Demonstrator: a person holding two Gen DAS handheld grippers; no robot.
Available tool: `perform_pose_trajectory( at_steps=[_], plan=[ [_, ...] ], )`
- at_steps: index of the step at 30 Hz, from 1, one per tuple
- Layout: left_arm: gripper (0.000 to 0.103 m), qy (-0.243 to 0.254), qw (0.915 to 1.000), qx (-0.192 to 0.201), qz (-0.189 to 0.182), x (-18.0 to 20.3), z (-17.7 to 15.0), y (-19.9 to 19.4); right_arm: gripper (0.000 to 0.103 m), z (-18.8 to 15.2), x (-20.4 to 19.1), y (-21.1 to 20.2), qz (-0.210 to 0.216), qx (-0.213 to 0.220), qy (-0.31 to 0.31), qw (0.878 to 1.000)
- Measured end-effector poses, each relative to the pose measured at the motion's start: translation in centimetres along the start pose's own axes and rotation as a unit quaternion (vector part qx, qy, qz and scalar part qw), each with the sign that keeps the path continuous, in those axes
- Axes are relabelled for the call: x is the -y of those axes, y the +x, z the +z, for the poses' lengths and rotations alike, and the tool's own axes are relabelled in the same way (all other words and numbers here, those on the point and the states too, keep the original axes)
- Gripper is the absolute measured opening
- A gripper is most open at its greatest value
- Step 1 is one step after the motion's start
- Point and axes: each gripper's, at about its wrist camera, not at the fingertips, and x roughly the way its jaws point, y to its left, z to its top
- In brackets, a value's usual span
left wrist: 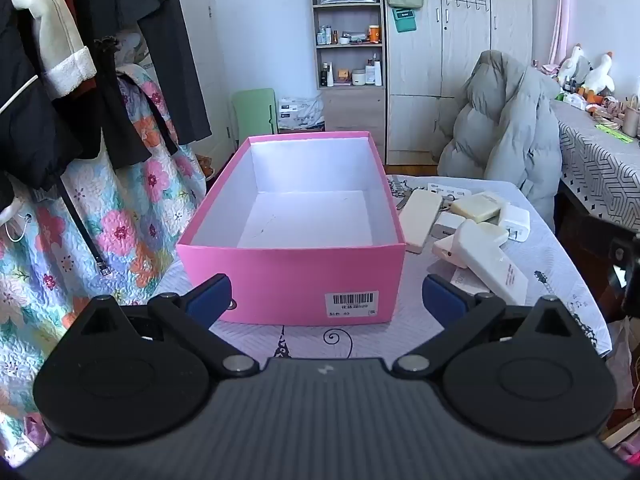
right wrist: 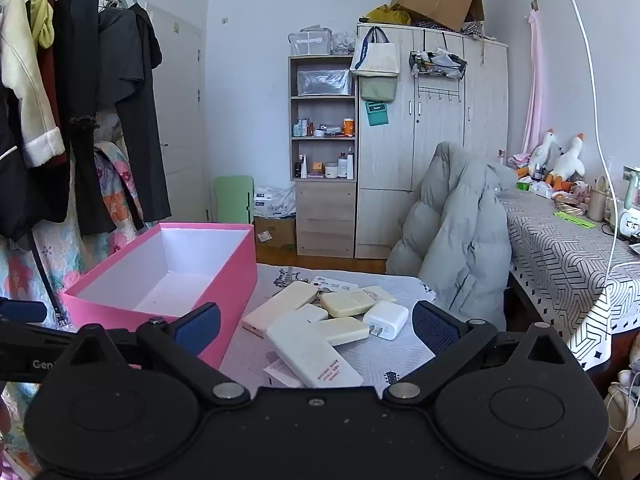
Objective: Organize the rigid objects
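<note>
Blue-padded and spread wide, the left tongs (left wrist: 326,296) are hovering with nothing between them, pointing straight at the near short wall of the pink box (left wrist: 296,280). That box is sitting on the desk (left wrist: 372,340) just ahead of the fingertips, its white interior showing bare and a barcode label (left wrist: 352,300) facing the camera (the small print under it is not readable). Off to the right of these tongs, the pile of white chargers and power banks (left wrist: 476,228) is lying beside the box's long right wall.

Over on the other side, the right tongs (right wrist: 316,326) are also gaping open and holding nothing. Directly ahead of them and between their blue pads, the same pile is resting on the patterned desk cloth: a long power bank with red print (right wrist: 312,356) is lying nearest, a white plug adapter (right wrist: 386,319) is sitting close to the right pad, and a yellowed flat block (right wrist: 346,304) is lying farther back. To the left of these tongs, the pink box is standing just beside the pile, its corner passing behind the left pad.

Beyond the desk, a grey puffer jacket (right wrist: 456,224) is draping over a chair.
</note>
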Motion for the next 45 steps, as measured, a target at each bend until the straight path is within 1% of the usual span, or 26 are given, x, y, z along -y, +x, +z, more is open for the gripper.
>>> perform_pose_trajectory(
  at_steps=[4, 9, 10, 11, 13, 16, 24, 33, 45],
  plan=[
    [0.103, 0.001, 1.0, 0.001, -0.001, 0.1, 0.0, -0.1, 0.103, 0.3, -0.3, 0.0, 0.0, 0.003, 0.004, 1.0],
    [0.103, 0.001, 0.9999, 0.003, 0.009, 0.5, 0.0, -0.3, 0.103, -0.2, 0.1, 0.0, -0.003, 0.002, 0.0, 1.0],
    [0.103, -0.003, 1.0, 0.003, 0.009, 0.1, 0.4, 0.0, 0.103, -0.2, 0.0, 0.1, -0.004, 0.001, -0.002, 1.0],
    [0.103, -0.002, 0.9999, 0.005, 0.011, 0.0, -0.2, 0.2, 0.103, -0.2, -0.1, 0.3, -0.005, 0.001, -0.002, 1.0],
    [0.103, -0.003, 0.9999, 0.005, 0.014, 0.0, -0.2, 0.3, 0.103, -0.3, 0.1, 0.1, -0.007, -0.001, -0.001, 1.0],
    [0.103, -0.003, 0.9998, 0.004, 0.017, 0.1, -0.1, 0.6, 0.103, 0.2, -0.3, 0.3, -0.01, -0.007, -0.003, 1.0],
    [0.103, -0.011, 0.9999, 0.003, 0.012, 0.2, -0.5, 0.8, 0.103, 0.1, -0.3, 0.3, -0.014, -0.006, 0.001, 1.0],
    [0.103, -0.006, 0.9999, 0.007, 0.012, 0.3, -0.5, 0.7, 0.103, 0.0, -0.4, 0.7, -0.013, -0.012, 0.003, 1.0],
    [0.103, -0.015, 0.9998, 0.006, 0.01, 1.0, -0.6, 0.7, 0.103, -0.4, 0.6, 1.4, -0.032, -0.023, 0.016, 0.999]
  ],
)
